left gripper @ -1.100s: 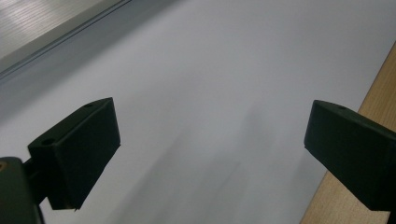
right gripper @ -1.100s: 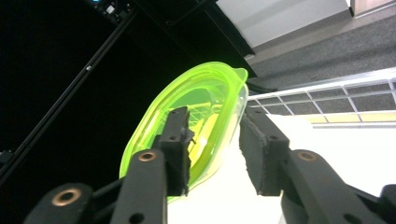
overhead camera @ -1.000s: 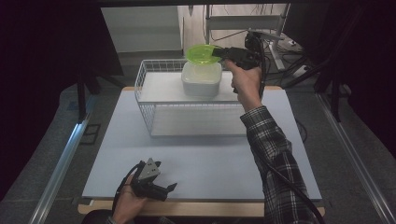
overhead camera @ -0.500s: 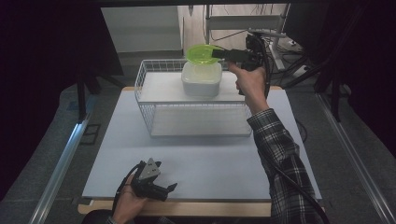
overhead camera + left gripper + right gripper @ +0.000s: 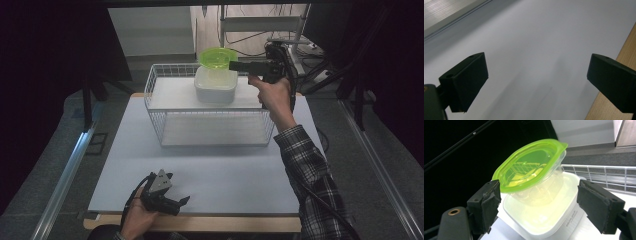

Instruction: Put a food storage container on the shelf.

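Since a second ago the right tool [image 5: 235, 64] has been opening its jaws; its pads [image 5: 489, 203] now stand clear of the translucent plastic tub with the lime-green lid [image 5: 531, 173], which lies between them. That tub sits tilted in the white rectangular plastic container [image 5: 215, 85] on top of the white wire basket [image 5: 210, 134], just left of the right tool, so the right hand is the nearer one. Well in front of the basket, the left tool [image 5: 172, 202] rests open on the pale grey tabletop [image 5: 240, 172], holding nothing.

Small print on the white container [image 5: 571, 216] is illegible.
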### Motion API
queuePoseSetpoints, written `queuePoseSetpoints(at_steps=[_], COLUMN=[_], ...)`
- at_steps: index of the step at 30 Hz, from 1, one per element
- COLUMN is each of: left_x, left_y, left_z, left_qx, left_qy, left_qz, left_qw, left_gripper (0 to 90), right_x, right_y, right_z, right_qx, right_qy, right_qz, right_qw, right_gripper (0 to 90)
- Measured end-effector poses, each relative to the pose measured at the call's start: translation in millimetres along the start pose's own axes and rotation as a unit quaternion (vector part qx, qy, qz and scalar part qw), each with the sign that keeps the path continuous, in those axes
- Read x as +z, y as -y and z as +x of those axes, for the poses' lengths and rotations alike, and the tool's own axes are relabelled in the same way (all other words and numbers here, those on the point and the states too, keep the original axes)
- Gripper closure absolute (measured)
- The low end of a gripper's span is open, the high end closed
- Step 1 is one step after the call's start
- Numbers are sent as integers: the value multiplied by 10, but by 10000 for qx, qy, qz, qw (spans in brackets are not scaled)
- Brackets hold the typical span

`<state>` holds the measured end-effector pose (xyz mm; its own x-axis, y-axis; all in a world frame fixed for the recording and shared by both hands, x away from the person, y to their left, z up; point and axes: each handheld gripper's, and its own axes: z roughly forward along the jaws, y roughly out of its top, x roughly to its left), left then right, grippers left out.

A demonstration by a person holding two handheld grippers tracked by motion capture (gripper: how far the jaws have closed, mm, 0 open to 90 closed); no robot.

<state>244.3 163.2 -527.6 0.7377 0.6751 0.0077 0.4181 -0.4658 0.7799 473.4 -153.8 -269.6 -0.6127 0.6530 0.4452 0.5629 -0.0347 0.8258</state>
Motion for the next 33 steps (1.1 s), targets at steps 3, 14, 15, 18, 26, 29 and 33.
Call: queuePoseSetpoints(at_steps=[3,14,15,18,26,29,33], left_x=[-1,-9,-11,-8,-5,-4,-1], left_y=[-1,1,0,0,-1,-1,-1], left_z=[-1,3,5,4,1,1,-2], left_qx=[-1,-37,-17,-41,-38,-38,-31], left_qy=[3,11,6,7,10,8,10], left_qz=[-9,-42,-45,-67,-62,-60,-56], left_qw=[10000,10000,10000,10000,10000,10000,10000], left_gripper=[31,29,29,28,27,27,28], right_x=[-17,-77,-86,-114,-190,-207,-237], right_y=[33,165,178,213,317,358,411], right_z=[29,89,87,94,110,108,106], right_qx=[-80,-263,-292,-392,-706,-780,-839], right_qy=[-23,-136,-144,-110,13,41,81], right_qz=[34,119,129,137,220,244,261], right_qw=[10000,9995,9994,9991,9973,9966,9961], right_gripper=[185,148,142,123,86,72,64])
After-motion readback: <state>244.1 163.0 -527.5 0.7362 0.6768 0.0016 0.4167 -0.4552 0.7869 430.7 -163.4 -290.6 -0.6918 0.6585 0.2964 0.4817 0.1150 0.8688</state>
